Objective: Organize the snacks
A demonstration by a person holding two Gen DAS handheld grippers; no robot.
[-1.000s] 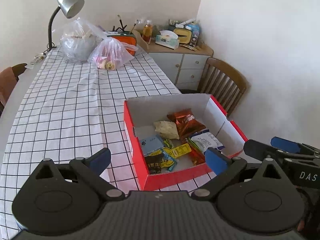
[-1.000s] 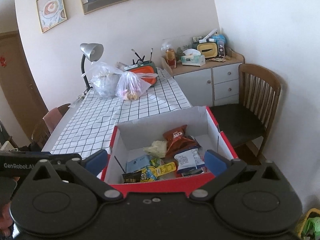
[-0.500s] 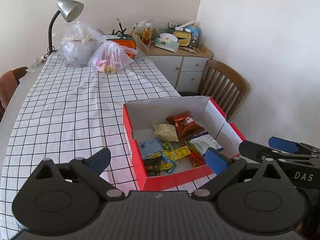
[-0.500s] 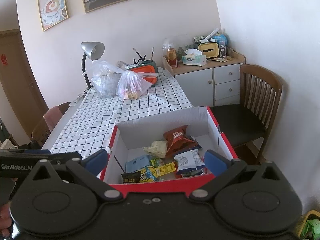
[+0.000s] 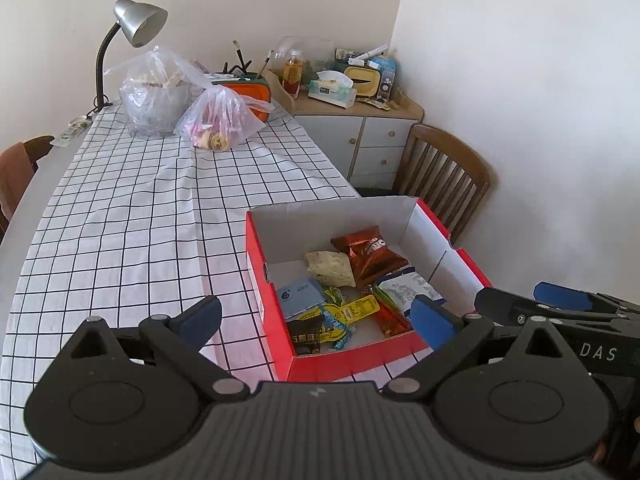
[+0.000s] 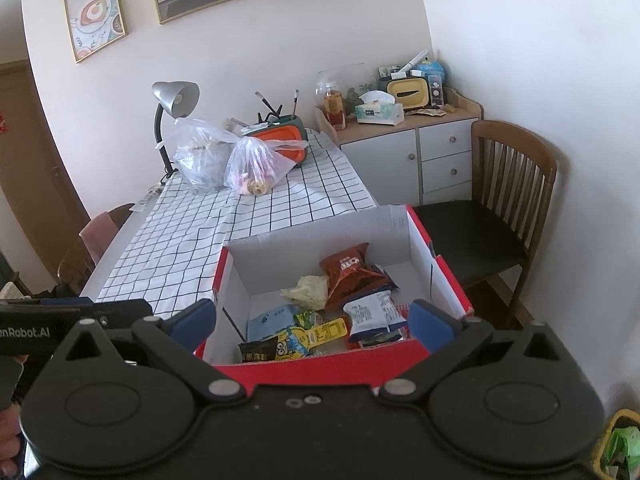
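Observation:
A red cardboard box [image 5: 256, 264] [image 6: 448, 280] with a white inside sits at the near right corner of the checked table. Several snack packets lie in it: a brown-orange chip bag [image 5: 370, 254] [image 6: 352, 276], a pale wrapped snack [image 5: 330, 268], a blue sachet [image 5: 300, 294], a yellow packet [image 5: 354, 308] and a white pack [image 6: 370, 314]. My left gripper [image 5: 316, 320] hovers open above the box's near left corner with nothing between its fingers. My right gripper [image 6: 312, 318] is open above the box's near edge and holds nothing; it also shows at the left wrist view's right edge.
Two clear plastic bags [image 5: 218, 122] [image 5: 154, 100], a desk lamp [image 5: 136, 24] and an orange container [image 5: 248, 94] stand at the table's far end. A wooden chair [image 6: 508, 200] and a cluttered white cabinet [image 6: 424, 152] are to the right. Another chair [image 5: 16, 168] is at the left.
Both grippers have drawn back and risen slightly, so the box looks a little farther off. Both stay open. The snacks have not moved.

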